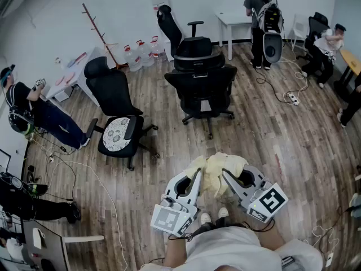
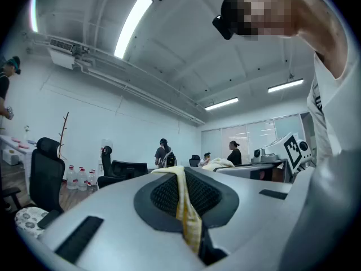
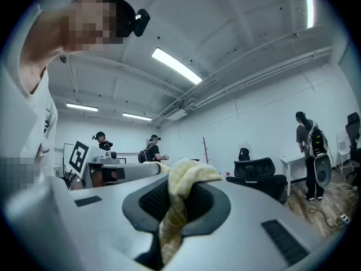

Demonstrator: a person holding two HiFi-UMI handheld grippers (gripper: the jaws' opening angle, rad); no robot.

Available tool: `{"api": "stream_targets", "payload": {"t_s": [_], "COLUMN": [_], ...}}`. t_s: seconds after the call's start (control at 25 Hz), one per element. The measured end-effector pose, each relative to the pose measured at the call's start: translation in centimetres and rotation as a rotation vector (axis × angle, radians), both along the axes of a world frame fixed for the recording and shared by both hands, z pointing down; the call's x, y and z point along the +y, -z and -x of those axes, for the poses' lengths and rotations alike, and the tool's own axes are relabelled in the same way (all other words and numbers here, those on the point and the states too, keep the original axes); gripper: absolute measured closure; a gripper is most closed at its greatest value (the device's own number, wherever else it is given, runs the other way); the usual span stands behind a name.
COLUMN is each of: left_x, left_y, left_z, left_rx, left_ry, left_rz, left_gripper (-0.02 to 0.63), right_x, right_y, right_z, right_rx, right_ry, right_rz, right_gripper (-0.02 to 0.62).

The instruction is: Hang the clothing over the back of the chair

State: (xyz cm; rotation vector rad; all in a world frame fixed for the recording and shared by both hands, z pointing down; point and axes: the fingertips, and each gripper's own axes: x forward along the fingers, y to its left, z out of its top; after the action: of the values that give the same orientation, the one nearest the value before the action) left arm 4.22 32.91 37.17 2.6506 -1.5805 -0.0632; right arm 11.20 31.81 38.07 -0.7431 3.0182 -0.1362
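Holding pale yellow clothing [image 1: 217, 171] above a wood floor [image 1: 271, 151], pinched on one side by the left tongs [image 1: 197, 176] and on the other by the right tongs [image 1: 226, 176]. Clenched tight on both sides: a thin fold of fabric squeezed in the grip in the left gripper view, a thicker bunch bulging over the jaws in the right gripper view. Held level and close together just in front of the body, probably to keep the garment bundled and clear of the floor. Gripped at two separate spots, likely for spreading the cloth wide once above a backrest.

Not yet hung, and well apart from any seat. Straight ahead, a black mesh chair [image 1: 201, 89], judged the likeliest target, with nothing draped over the backrest. To the left of that, a second black chair [image 1: 115, 123] with a lacy white cushion on the seat. Further back, a third chair [image 1: 189, 41], water bottles [image 1: 141, 55] against the wall and a white worktop [image 1: 234, 18] beside a standing person [image 1: 260, 16].

Next, by this reading: closing the gap to the mesh chair, lifting above the backrest and parting the two tongs before letting go. Main risk: fabric slipping from the thin left-hand pinch.
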Motion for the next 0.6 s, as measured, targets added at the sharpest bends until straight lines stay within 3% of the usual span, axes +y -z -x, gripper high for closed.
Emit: {"api": "stream_targets", "payload": {"t_s": [0.6], "left_x": [1.2], "left_y": [0.7], "left_z": [-3.3], "left_rx": [-0.034], "left_ry": [0.067], "left_rz": [-0.013], "left_gripper": [0.581], "right_x": [1.1], "right_y": [1.0], "right_z": [-3.0], "right_rx": [-0.017], "right_ry": [0.046], "right_rz": [-0.036], "right_gripper": [0.549]}}
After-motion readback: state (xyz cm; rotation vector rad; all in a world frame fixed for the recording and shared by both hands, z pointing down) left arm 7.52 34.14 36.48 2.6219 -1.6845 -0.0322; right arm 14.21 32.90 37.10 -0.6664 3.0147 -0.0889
